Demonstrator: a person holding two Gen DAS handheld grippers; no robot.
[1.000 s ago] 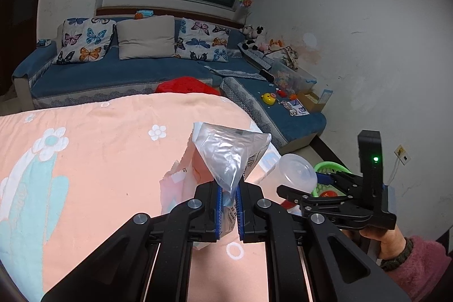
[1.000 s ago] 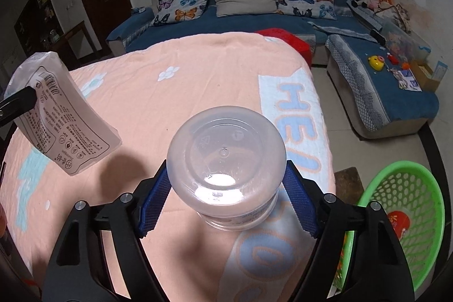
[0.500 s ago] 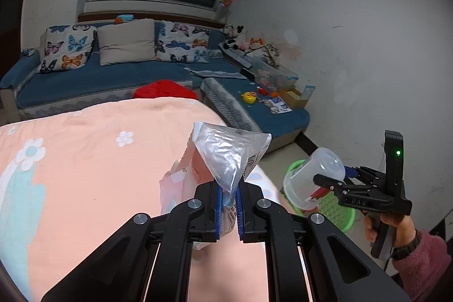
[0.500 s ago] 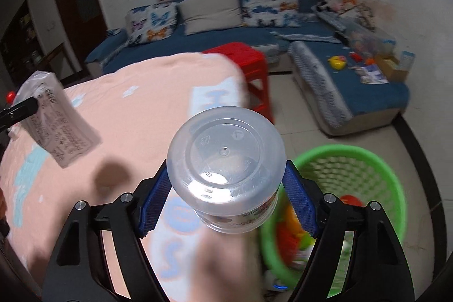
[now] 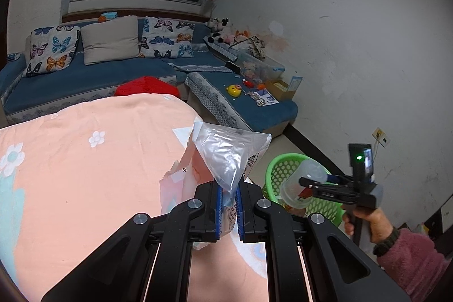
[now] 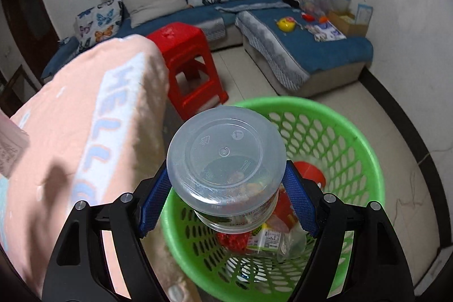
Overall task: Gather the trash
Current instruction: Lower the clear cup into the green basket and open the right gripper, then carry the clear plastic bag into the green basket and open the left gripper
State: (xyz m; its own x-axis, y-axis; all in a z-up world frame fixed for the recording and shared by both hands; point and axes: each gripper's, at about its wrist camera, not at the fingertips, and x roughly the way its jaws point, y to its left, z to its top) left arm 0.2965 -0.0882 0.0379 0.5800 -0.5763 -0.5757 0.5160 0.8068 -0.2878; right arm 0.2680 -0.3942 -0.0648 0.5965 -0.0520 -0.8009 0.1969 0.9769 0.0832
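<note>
My left gripper [image 5: 228, 212] is shut on a crumpled silver and white plastic bag [image 5: 229, 154], held above the peach-covered table [image 5: 85, 174]. My right gripper [image 6: 226, 205] is shut on a clear plastic tub with a lid [image 6: 226, 160] and holds it over the green mesh basket [image 6: 339, 132] on the floor. The basket holds red and printed wrappers [image 6: 283, 234]. In the left wrist view the right gripper [image 5: 305, 184] with the tub [image 5: 300, 183] hangs over the basket [image 5: 279, 166] to the right of the table.
A red plastic stool [image 6: 187, 61] stands beside the table's far corner. A blue corner sofa [image 6: 297, 47] with cushions and toys runs along the back and right walls. Tiled floor [image 6: 249, 81] lies between sofa, stool and basket.
My right gripper has carried the tub off the table edge to the right and down, now over the green basket. My left gripper still holds the bag above the table.
</note>
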